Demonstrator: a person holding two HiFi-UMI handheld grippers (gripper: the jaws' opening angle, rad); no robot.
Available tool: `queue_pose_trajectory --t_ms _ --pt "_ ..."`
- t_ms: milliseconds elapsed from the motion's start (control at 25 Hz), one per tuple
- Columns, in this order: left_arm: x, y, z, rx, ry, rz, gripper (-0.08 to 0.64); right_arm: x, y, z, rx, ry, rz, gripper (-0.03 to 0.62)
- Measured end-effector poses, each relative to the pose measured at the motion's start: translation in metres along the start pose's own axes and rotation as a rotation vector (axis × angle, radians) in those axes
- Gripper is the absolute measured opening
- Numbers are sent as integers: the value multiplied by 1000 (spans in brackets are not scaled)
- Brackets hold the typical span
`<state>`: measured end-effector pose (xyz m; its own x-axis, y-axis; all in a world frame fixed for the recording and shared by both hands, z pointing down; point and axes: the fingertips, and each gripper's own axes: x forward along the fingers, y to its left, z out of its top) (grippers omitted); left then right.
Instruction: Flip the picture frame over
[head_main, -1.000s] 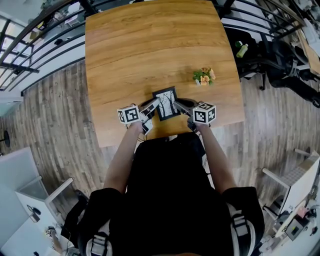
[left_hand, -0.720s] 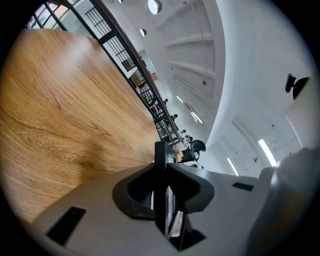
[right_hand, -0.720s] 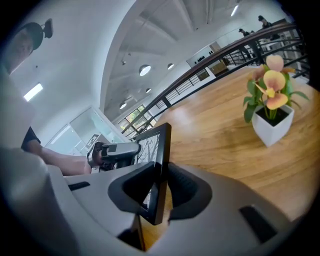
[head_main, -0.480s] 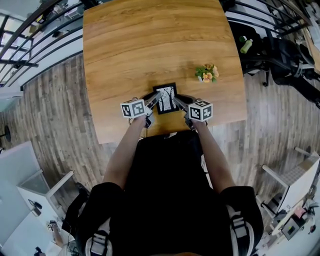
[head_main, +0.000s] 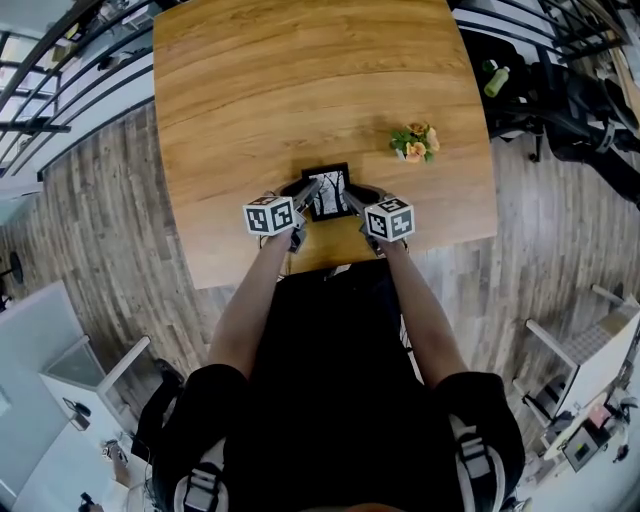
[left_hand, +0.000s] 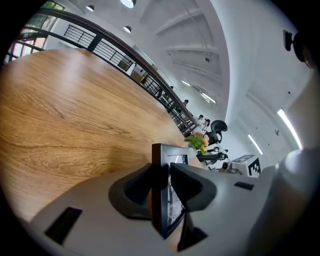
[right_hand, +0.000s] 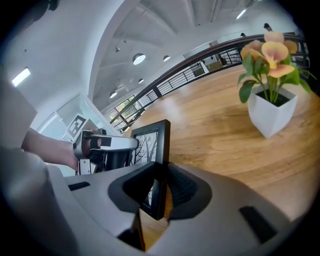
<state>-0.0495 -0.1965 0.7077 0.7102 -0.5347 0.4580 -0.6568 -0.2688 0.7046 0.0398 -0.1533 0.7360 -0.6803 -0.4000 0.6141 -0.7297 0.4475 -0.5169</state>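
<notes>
The black picture frame (head_main: 328, 195) with a tree print stands nearly on edge over the near part of the wooden table (head_main: 300, 80), its print side toward the person. My left gripper (head_main: 305, 196) has the frame's left edge (left_hand: 161, 165) between its jaws. They have just been opening, and a thin gap shows beside one pad. My right gripper (head_main: 351, 199) is shut on the frame's right edge (right_hand: 156, 142), with both pads against it. The left gripper (right_hand: 107, 145) also shows in the right gripper view, across the frame.
A small white pot of orange flowers (head_main: 413, 142) stands on the table to the right of the frame, seen close in the right gripper view (right_hand: 270, 107). The table's near edge (head_main: 330, 265) lies just behind the grippers. Railings, chairs and wood flooring surround the table.
Both grippers have come down toward the table with the frame and shifted slightly away from the person. The frame now looks smaller and lower in the head view.
</notes>
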Motion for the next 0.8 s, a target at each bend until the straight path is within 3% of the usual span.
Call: queue_pose_trajectory --t_ms 280,800 --pt "4 11 0 107 38 67 139 9 -4 -2 -15 11 -9 97" --pt "8 20 0 160 48 121 149 15 -7 -2 -51 40 -52 100"
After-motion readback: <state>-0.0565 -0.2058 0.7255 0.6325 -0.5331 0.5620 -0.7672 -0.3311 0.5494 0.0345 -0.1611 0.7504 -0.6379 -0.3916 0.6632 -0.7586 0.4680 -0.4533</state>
